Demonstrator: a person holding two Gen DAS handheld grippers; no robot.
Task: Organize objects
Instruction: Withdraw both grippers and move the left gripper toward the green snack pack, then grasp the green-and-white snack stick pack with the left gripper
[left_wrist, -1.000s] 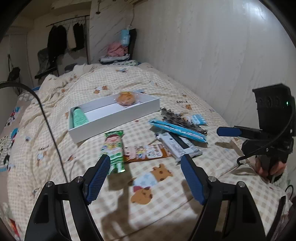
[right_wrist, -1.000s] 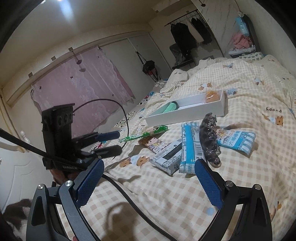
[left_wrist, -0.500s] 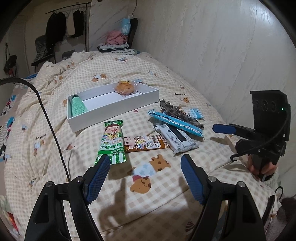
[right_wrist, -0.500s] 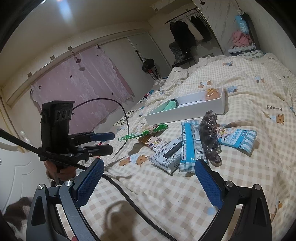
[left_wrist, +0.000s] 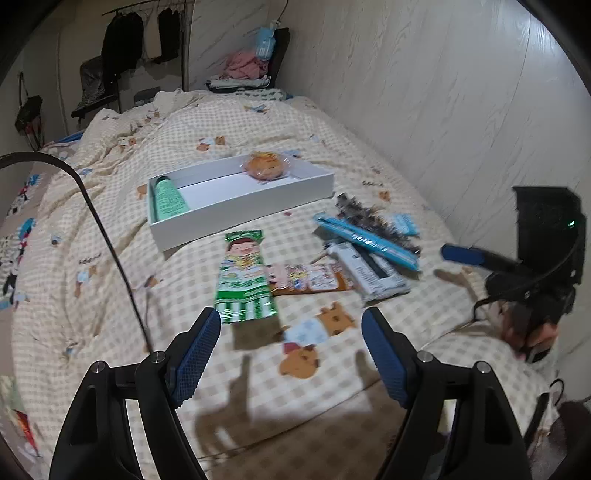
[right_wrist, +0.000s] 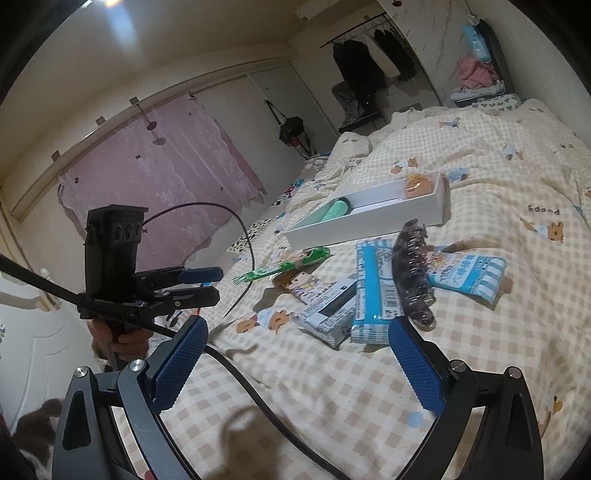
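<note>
White tray (left_wrist: 236, 206), lying on the checked quilt (left_wrist: 110, 288): holding a green tube (left_wrist: 168, 195) at its left end and an orange bun (left_wrist: 264, 166) at its far right end. Just nearer: green candy packet (left_wrist: 243, 280), brown snack packet (left_wrist: 310, 278), white-and-black box (left_wrist: 369, 269), blue packet (left_wrist: 365, 240), dark hair claw (right_wrist: 412, 273). Left gripper (left_wrist: 291, 354) and right gripper (right_wrist: 295, 365) are hovering wide open, gripping nothing.

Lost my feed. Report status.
Left gripper and right gripper open, empty. Green packet just ahead of left, white box beyond. Black cable alongside.
</note>
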